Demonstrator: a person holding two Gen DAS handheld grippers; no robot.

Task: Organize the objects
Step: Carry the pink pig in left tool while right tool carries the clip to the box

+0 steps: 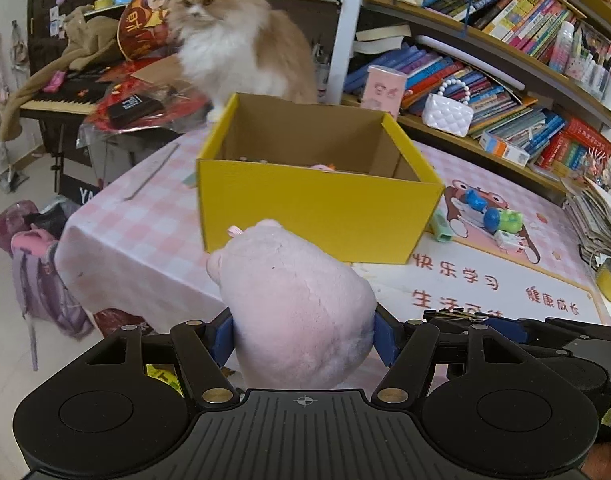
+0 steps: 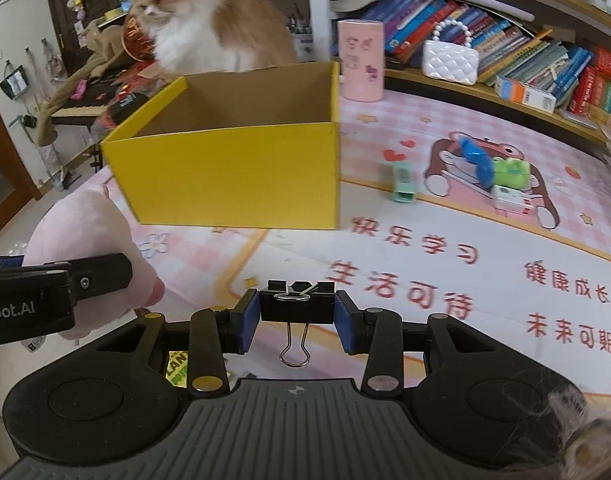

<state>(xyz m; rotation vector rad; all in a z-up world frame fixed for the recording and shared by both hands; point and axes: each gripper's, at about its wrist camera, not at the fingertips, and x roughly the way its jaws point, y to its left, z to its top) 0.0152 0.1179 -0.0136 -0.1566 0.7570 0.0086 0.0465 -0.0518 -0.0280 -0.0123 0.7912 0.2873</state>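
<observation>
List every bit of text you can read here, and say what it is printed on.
"快乐学习" – pink checked desk mat, red characters.
"生活可待" – same mat.
"健康成长" – same mat.
"未来可期" – same mat.
"obot.AI", cut off – body of the left hand-held gripper.
Book spines on the curved wooden shelf, the pink cylindrical tin and the red banner beside the orange-and-white cat: too small or blurred.

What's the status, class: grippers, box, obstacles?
Left gripper shut on plush. Right gripper shut on clip. Box open ahead. Cat behind it.
</observation>
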